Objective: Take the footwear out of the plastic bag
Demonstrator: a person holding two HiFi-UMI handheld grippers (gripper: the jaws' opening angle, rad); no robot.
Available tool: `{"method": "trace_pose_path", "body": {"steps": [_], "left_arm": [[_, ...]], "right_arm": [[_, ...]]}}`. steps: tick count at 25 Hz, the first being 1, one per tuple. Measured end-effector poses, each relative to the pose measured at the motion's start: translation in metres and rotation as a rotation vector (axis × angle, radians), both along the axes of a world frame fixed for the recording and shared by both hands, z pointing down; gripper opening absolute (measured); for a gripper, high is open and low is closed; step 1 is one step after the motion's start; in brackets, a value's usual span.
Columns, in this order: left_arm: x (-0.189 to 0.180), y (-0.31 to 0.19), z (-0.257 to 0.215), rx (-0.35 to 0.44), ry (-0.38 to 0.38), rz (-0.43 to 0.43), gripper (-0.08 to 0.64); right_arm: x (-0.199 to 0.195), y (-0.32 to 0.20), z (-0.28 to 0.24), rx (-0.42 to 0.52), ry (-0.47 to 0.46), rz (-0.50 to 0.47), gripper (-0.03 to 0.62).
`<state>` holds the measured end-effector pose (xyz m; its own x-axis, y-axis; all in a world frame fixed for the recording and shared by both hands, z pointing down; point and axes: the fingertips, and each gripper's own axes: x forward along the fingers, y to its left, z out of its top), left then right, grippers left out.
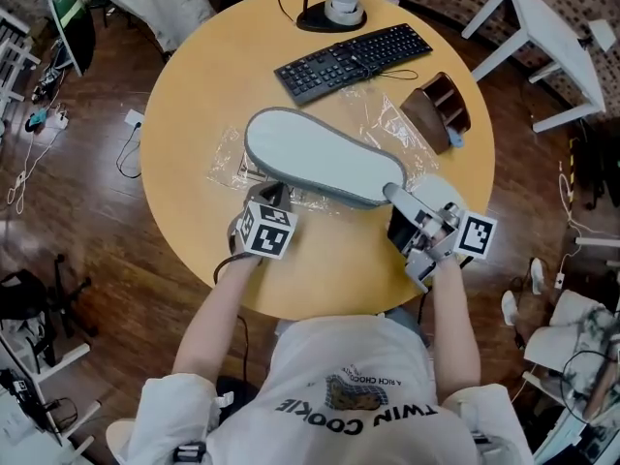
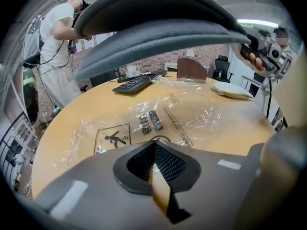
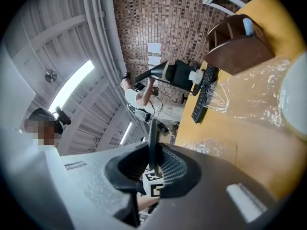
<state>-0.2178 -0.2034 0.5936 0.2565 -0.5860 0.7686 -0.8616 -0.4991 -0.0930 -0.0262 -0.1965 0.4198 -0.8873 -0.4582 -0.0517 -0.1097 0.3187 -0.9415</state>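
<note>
A grey slipper [image 1: 320,153] hangs sole-up over the round yellow table [image 1: 194,114]. My right gripper [image 1: 392,194] is shut on its right end; in the right gripper view the slipper [image 3: 153,133] shows only as a thin dark edge between the closed jaws [image 3: 153,152]. The clear plastic bag [image 1: 228,158] lies flat and empty under it. My left gripper [image 1: 274,194] is at the bag's near edge, pointing down. In the left gripper view the bag [image 2: 182,114] runs up to the closed jaws [image 2: 156,150] and the slipper [image 2: 158,28] arches overhead.
A black keyboard [image 1: 354,61], a brown wooden holder [image 1: 441,109] and a black lamp base [image 1: 334,13] stand at the table's far side. A pale flat slipper [image 2: 232,90] lies at the right. A white side table [image 1: 552,37] stands beyond. A person [image 2: 60,47] stands in the background.
</note>
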Motion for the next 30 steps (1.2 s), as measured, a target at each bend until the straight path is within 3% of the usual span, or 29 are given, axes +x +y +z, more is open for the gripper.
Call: {"method": "trace_pose_path", "body": {"steps": [9,22,26,30], "left_arm": [[0.0,0.0,0.001,0.0,0.024,0.024,0.006],[0.001,-0.001,0.003,0.026,0.016,0.046,0.006],[0.001,0.0,0.003,0.032,0.014,0.05,0.006],[0.001,0.0,0.001,0.039,0.012,0.056,0.006]], "right_arm": [[-0.042,-0.016,0.026,-0.056,-0.022,-0.012,0.06],[-0.072,-0.03,0.096,-0.195,0.042,0.005,0.06],[-0.069,-0.033,0.113,-0.195,0.137,0.032,0.06],[-0.071,-0.037,0.114,-0.095,0.257,0.023,0.061]]}}
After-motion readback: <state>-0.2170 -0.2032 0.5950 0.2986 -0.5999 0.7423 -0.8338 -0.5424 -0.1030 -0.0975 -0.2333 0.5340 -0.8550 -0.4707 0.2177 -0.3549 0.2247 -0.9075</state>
